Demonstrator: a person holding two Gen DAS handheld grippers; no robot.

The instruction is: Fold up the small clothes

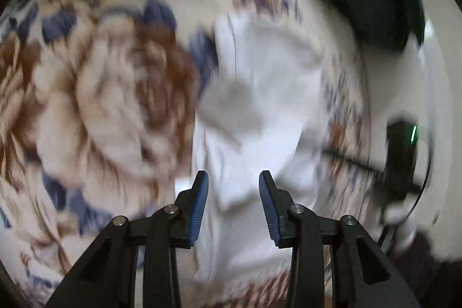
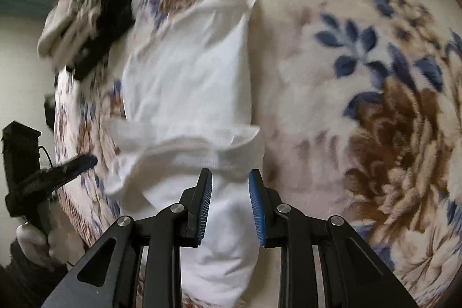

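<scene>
Hovering spread-fingered, the right gripper is sitting nearer the white garment, its length running away from both grippers; left gripper likewise spread, empty.

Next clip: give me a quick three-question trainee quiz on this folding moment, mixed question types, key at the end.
1. True or false: the right gripper is clamped on the white garment.
2. What does the white garment lie on?
A. a bare wooden table
B. a floral blanket with blue leaves and brown flowers
C. a plain grey sheet
3. Fill in: in the right wrist view, the pile of other clothes sits at the upper ____ of the picture.

Key
1. False: both the right gripper and the left gripper have their jaws apart above the cloth, with nothing pinched.
2. B
3. left
</scene>
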